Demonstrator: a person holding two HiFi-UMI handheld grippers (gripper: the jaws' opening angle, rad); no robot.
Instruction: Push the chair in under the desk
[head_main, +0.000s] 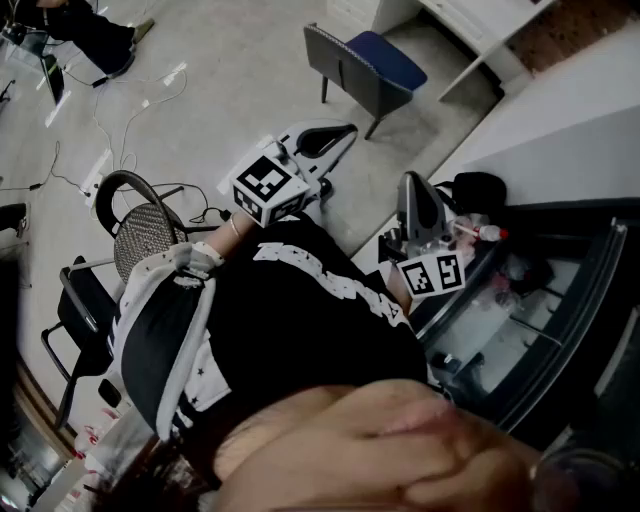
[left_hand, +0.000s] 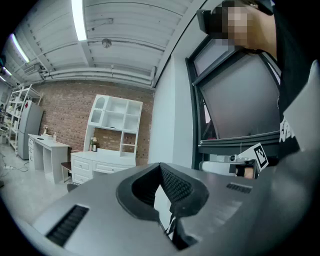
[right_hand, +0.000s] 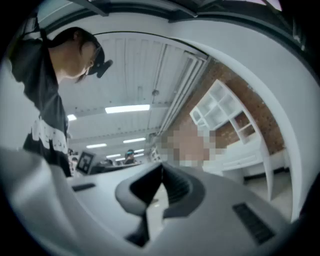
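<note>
Black mesh chair (head_main: 145, 235) near left tool (head_main: 325, 140) shows in head view alone.

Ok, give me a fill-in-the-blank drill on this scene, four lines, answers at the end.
1. The chair nearest the white desk has a ____ seat.
2. The left tool has its jaws ____, with no gap between them.
3. The right tool holds ____.
4. The wall behind the white shelf unit is made of ____.
Missing words: blue; shut; nothing; brick.
</note>
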